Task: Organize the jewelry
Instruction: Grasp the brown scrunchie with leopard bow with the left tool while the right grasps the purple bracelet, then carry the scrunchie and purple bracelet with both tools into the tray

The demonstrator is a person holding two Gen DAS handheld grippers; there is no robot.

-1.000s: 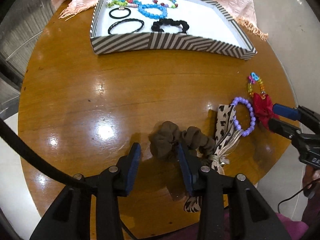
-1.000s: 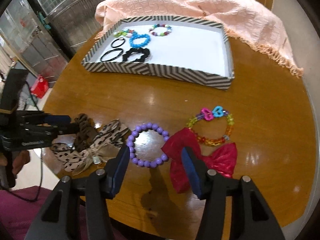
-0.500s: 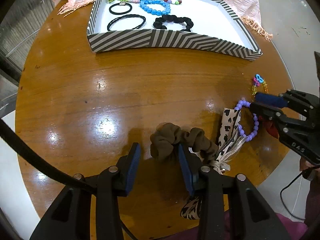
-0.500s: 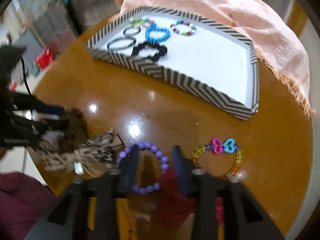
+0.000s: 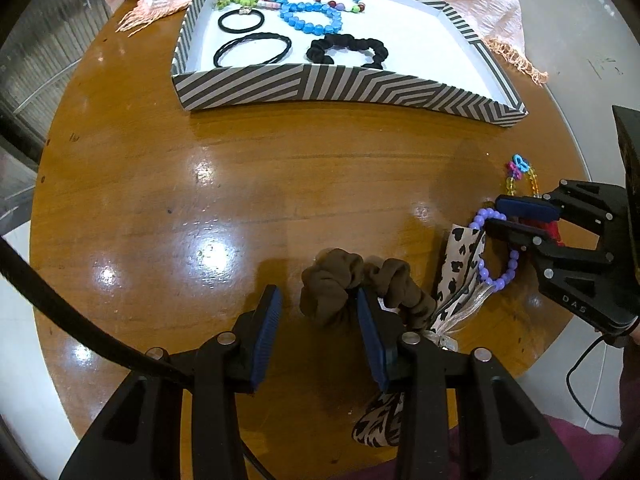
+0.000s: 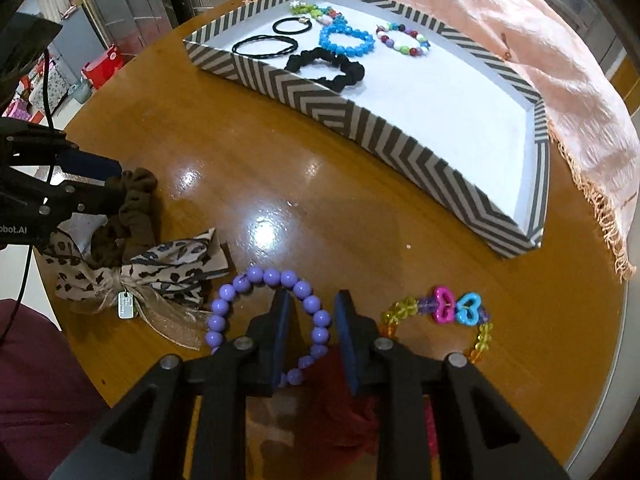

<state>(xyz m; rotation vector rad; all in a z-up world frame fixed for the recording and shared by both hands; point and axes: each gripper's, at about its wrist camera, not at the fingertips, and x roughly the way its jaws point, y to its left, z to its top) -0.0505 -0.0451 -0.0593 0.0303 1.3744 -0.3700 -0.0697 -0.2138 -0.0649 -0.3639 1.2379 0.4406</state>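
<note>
Right gripper (image 6: 310,308) closing astride purple bead bracelet (image 6: 268,316) (pads not touching); left gripper (image 5: 316,312) open.

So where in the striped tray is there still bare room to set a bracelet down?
The striped tray is bare across its right half, from the black scrunchie and mixed bead bracelet to the right wall. Its left end is crowded: hair ties, blue bracelet, green beads.
</note>
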